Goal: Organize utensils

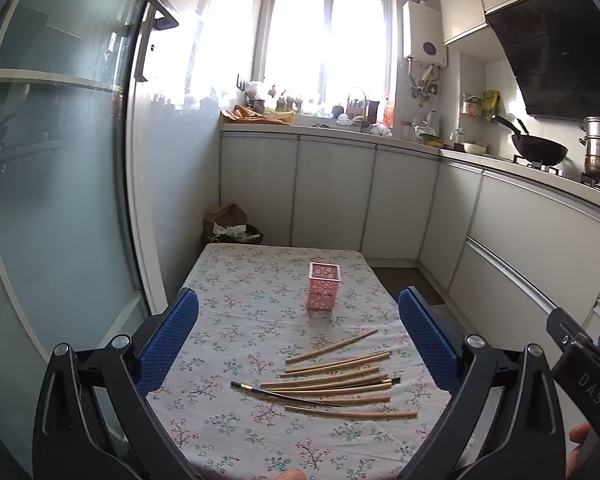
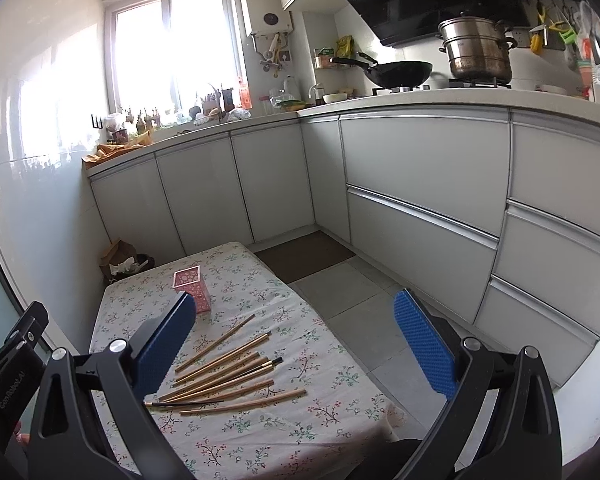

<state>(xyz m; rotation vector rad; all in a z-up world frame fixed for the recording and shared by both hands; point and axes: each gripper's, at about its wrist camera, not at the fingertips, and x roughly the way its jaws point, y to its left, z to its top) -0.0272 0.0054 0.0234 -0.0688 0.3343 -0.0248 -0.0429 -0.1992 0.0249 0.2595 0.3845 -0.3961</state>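
Left wrist view: left gripper (image 1: pixel 298 300) hangs above the near end of the table (image 1: pixel 220 276), blue fingers spread wide w/ nothing between them. Chopsticks (image 1: pixel 340 380) lie loose in a rough fan at lower centre of frame, flat on the floral cloth. A dark-handled brush (image 1: pixel 284 396) lies across the fan's lower left, touching a few sticks. Pink holder (image 1: pixel 325 286) stands upright at centre, beyond the fan and apart from it; looks empty from here, tho the inside is only partly visible. Part of the right gripper shows at the lower right edge.

Right wrist view: right gripper (image 2: pixel 294 300) also up off the table, fingers wide apart, gripping nothing. Chopsticks (image 2: pixel 228 376) sit lower centre-left, brush (image 2: pixel 184 403) at the fan's lower left tip. Holder (image 2: pixel 194 286) is at centre-left, partly behind the gripper's left finger.

Progress, my read: basically at the start. No stick in the holder as far as I can see, none lifted, everything left to do. Next prob. a descent onto one stick's end, then carry to the holder.
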